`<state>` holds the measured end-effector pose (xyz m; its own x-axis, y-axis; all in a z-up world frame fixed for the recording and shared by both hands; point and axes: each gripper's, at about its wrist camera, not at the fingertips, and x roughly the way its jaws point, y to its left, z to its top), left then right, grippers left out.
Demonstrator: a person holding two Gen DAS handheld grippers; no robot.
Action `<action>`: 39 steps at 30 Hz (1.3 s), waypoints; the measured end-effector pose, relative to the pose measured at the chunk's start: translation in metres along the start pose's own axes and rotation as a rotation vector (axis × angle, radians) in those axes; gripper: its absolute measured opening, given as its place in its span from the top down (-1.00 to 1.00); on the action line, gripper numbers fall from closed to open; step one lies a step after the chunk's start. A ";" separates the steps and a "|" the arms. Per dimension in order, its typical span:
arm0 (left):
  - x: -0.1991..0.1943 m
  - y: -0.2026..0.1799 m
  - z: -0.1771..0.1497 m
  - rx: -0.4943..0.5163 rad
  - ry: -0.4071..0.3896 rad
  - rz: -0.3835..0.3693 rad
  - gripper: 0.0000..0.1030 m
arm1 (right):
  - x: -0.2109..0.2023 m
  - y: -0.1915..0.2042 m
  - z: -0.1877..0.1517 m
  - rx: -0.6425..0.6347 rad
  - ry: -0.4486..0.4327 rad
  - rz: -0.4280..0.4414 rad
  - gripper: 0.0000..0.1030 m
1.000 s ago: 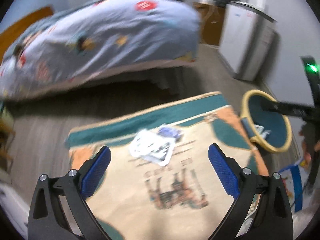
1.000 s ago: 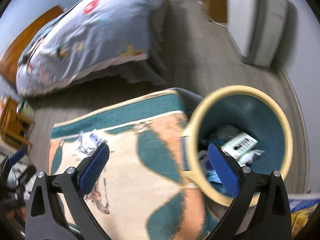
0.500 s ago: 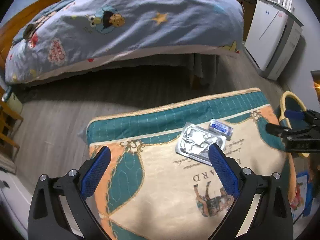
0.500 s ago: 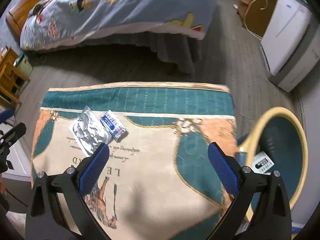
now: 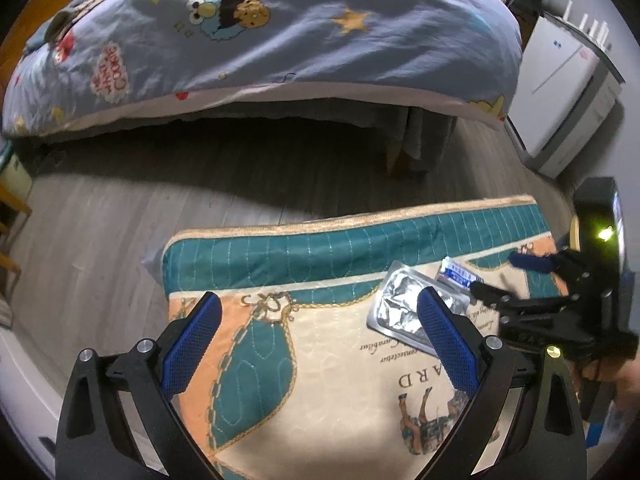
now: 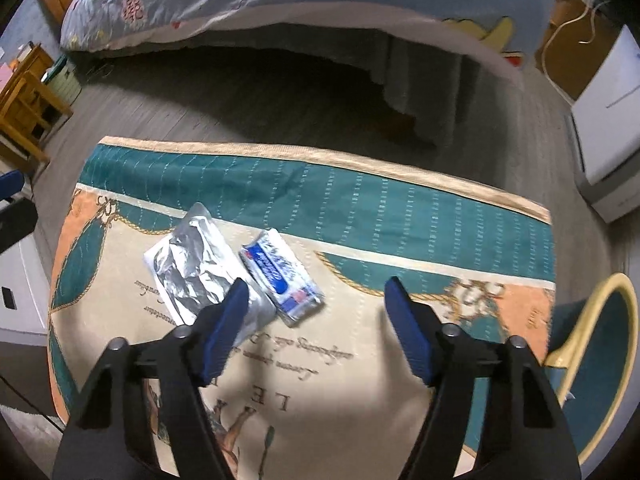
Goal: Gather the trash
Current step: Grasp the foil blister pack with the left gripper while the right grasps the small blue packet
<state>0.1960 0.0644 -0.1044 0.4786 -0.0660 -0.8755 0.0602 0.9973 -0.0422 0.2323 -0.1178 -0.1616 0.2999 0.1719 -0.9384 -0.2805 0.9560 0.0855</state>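
Observation:
A crumpled silver blister pack [image 6: 192,264] and a small blue-and-white wrapper [image 6: 282,276] lie side by side on a teal, peach and cream quilted cloth [image 6: 380,220]. My right gripper [image 6: 316,320] is open and empty, just above and short of the wrapper. In the left wrist view the blister pack [image 5: 400,304] and wrapper [image 5: 460,274] sit to the right, and the right gripper [image 5: 500,280] reaches in beside them. My left gripper [image 5: 320,344] is open and empty above the cloth's left part.
A yellow-rimmed teal bin [image 6: 600,344] stands at the cloth's right edge. A bed with a blue cartoon duvet [image 5: 260,32] lies beyond over grey wood floor. A white cabinet [image 5: 560,92] is at the far right, wooden furniture [image 6: 24,104] at the far left.
My right gripper swung left from over the bin to the two pieces of trash and came closer. My left gripper shifted left, so the trash now sits to its right.

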 end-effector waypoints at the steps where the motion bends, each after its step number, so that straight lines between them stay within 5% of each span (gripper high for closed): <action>1: 0.001 0.001 0.001 -0.003 0.003 0.000 -0.88 | 0.003 0.002 0.001 -0.009 0.002 0.008 -0.23; 5: 0.006 -0.001 0.003 -0.007 0.014 0.002 -0.88 | 0.011 0.004 0.003 -0.019 0.022 0.004 0.02; 13: 0.014 -0.011 0.004 0.023 0.028 0.021 -0.88 | 0.024 0.011 0.001 -0.076 0.011 0.007 0.14; 15: 0.015 -0.012 0.004 0.027 0.032 0.024 -0.88 | 0.023 0.015 0.001 -0.096 0.004 -0.006 0.40; 23: 0.027 -0.023 -0.002 0.000 0.068 0.014 -0.88 | 0.005 -0.017 0.000 0.010 -0.004 0.027 0.81; 39: 0.089 -0.080 -0.026 -0.251 0.151 0.120 -0.89 | -0.015 -0.096 -0.021 0.200 0.010 0.032 0.84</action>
<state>0.2114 -0.0203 -0.1917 0.3322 0.0390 -0.9424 -0.2153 0.9759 -0.0355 0.2358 -0.2176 -0.1633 0.2845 0.2017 -0.9372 -0.1027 0.9784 0.1793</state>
